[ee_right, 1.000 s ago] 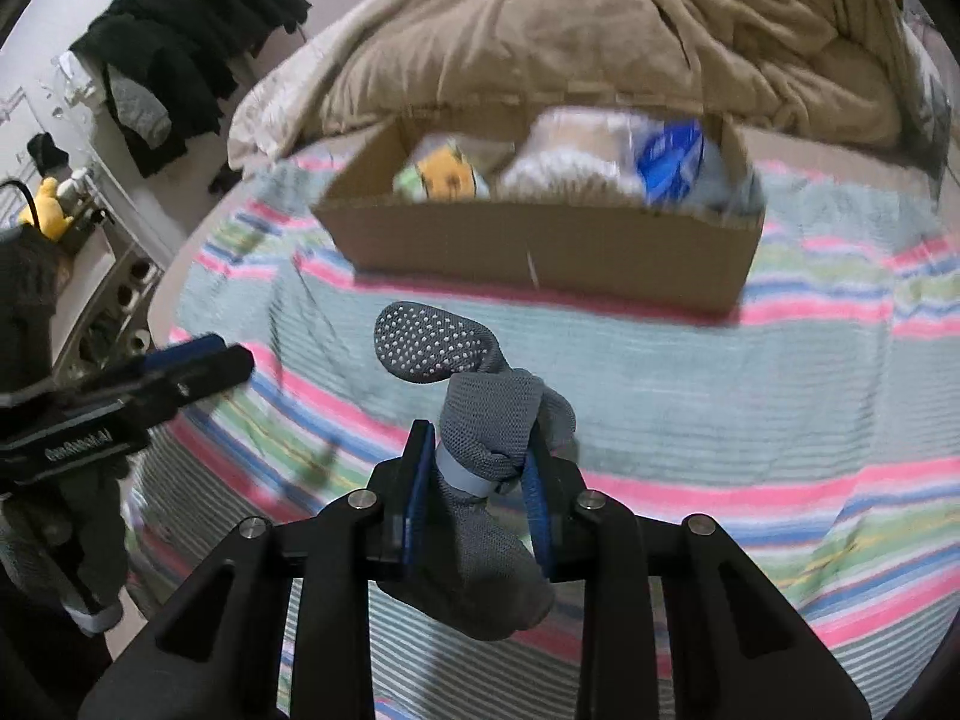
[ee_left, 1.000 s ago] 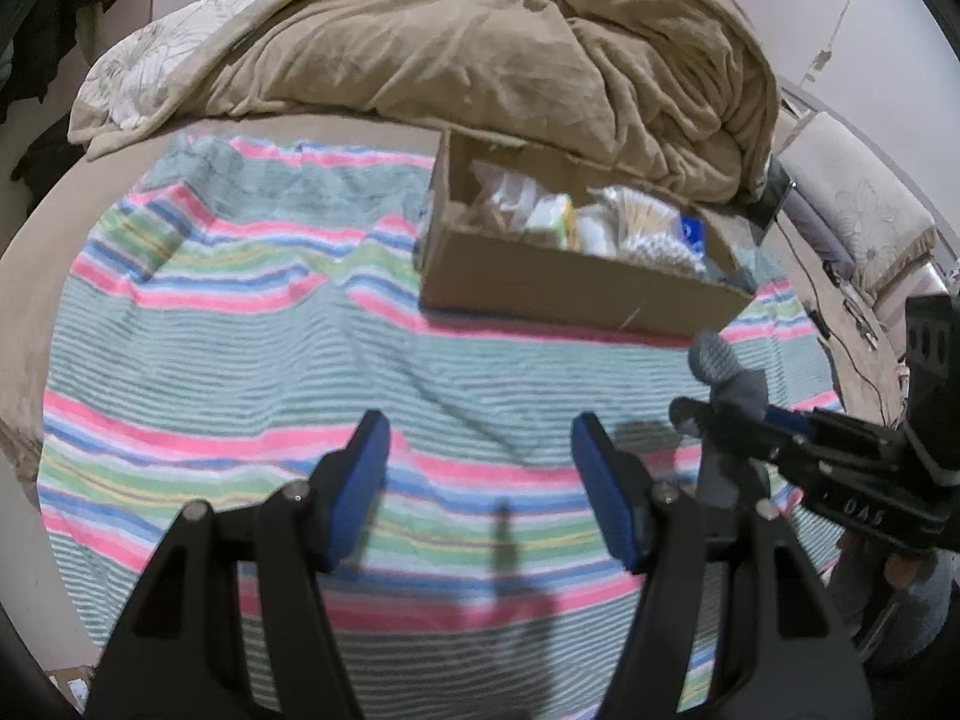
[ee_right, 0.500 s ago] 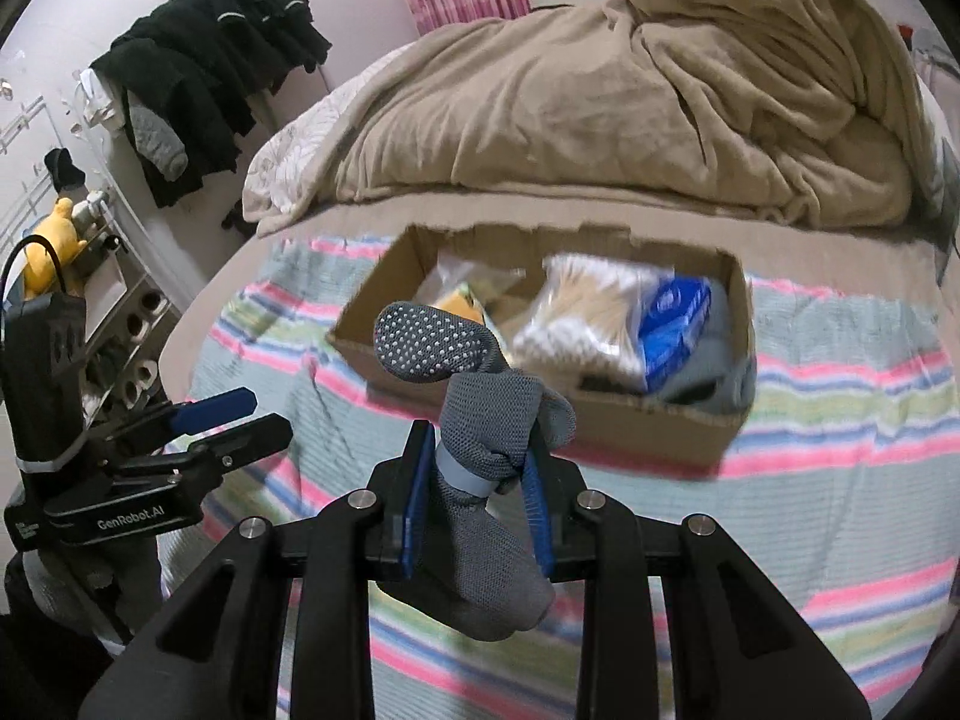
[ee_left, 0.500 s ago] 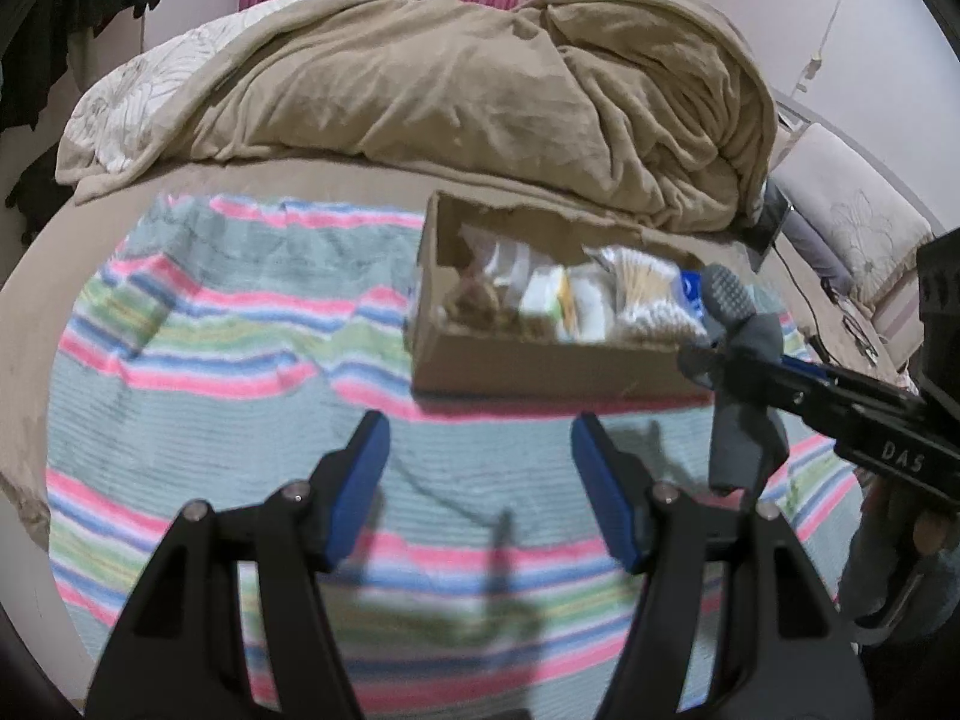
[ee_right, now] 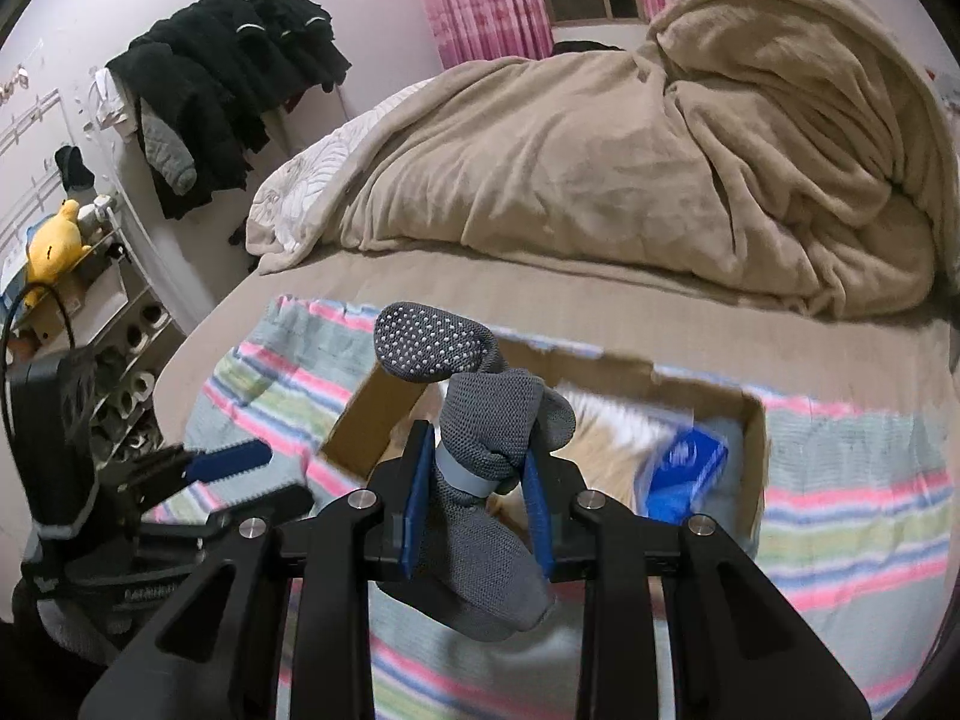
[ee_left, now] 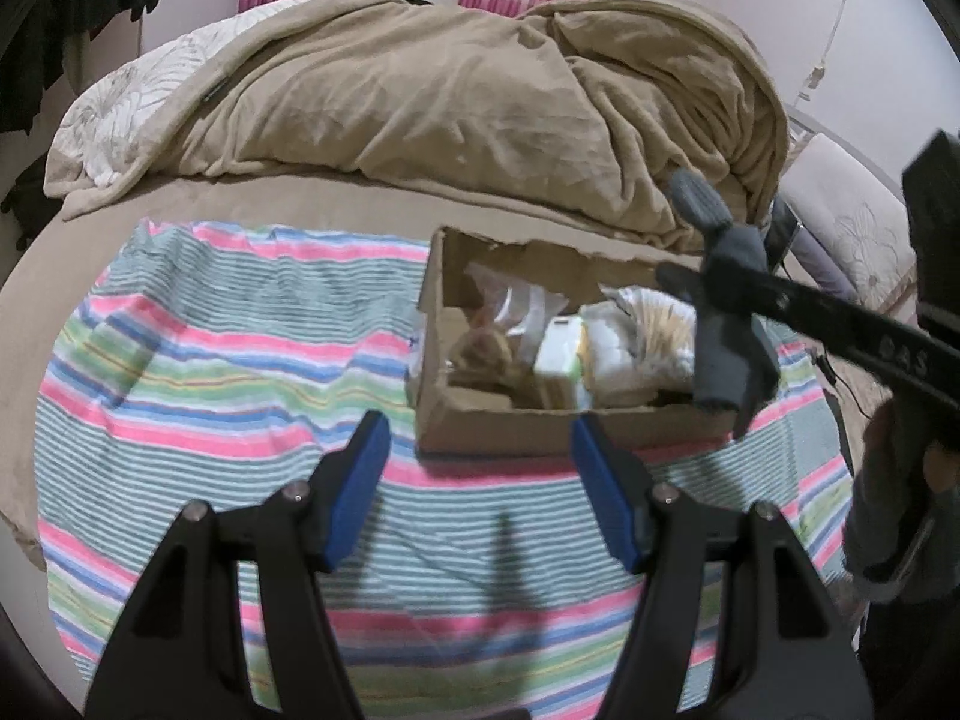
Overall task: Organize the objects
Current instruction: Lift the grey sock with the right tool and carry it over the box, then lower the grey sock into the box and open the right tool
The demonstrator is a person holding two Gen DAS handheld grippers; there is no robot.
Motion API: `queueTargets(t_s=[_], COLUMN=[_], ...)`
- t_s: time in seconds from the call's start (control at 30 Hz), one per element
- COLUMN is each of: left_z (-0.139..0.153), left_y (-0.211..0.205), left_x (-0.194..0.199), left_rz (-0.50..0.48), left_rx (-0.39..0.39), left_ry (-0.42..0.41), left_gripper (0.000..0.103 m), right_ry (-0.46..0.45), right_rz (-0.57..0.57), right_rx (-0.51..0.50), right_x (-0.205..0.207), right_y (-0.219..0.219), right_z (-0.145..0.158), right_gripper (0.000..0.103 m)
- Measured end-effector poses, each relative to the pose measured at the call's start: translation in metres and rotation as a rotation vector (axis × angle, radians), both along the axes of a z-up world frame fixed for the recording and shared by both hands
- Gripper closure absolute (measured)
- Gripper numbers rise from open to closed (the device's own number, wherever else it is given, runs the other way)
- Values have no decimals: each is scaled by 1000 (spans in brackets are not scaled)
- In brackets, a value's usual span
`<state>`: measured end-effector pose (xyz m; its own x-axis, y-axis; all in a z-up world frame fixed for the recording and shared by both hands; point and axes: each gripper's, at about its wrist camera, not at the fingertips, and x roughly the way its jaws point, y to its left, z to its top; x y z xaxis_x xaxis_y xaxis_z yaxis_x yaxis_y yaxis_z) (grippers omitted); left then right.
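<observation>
My right gripper [ee_right: 477, 486] is shut on a bundle of grey socks [ee_right: 474, 438] with a dotted sole, held in the air above the near edge of an open cardboard box [ee_right: 753, 468]. In the left wrist view the grey socks [ee_left: 723, 306] hang in the right gripper [ee_left: 690, 282] over the box's right part. The box [ee_left: 480, 420] holds plastic packets, a white carton and a blue pack [ee_right: 684, 471]. My left gripper [ee_left: 480, 480] is open and empty above the striped cloth [ee_left: 240, 360], just in front of the box.
A rumpled tan blanket [ee_left: 480, 108] is heaped on the bed behind the box. Dark clothes [ee_right: 222, 78] hang at the left wall above a shelf with a yellow toy [ee_right: 54, 240]. A pillow [ee_left: 846, 228] lies past the bed's right side.
Both grippers have risen and moved forward toward the box. The right gripper with the socks now hangs over the box instead of in front of it. The left gripper stays open.
</observation>
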<state>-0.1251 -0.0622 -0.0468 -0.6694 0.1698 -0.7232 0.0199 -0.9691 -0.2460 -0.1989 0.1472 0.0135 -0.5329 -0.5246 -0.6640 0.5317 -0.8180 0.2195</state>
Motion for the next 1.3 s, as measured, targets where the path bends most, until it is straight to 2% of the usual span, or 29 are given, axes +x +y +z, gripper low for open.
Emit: queueTargets(t_s=[0.37, 0.63, 0.83, 0.97, 1.07, 1.27, 1.3], left_z=[-7, -8, -12, -8, -5, 1, 2], left_y=[-11, -18, -17, -18, -21, -18, -16], left_x=[-25, -34, -33, -29, -25, -16, -14], left_rz=[15, 29, 20, 26, 38, 38, 36], left_rx=[-29, -45, -41, -42, -43, -48, -52], left_ry=[4, 10, -6, -1, -1, 1, 1], left_gripper=[38, 38, 38, 38, 38, 38, 38], right_ry=[-28, -92, -53, -58, -72, -38, -40], right_rz=[14, 19, 48, 38, 32, 19, 16], right_rx=[56, 125, 253, 244, 220, 203, 190], right_x=[-35, -56, -51, -52, -51, -37, -35], right_y=[-23, -36, -57, -56, -52, -49, -47], right_z=[-33, -78, -89, -88, -85, -65, -62], right_gripper=[73, 73, 72, 72, 65, 43, 36])
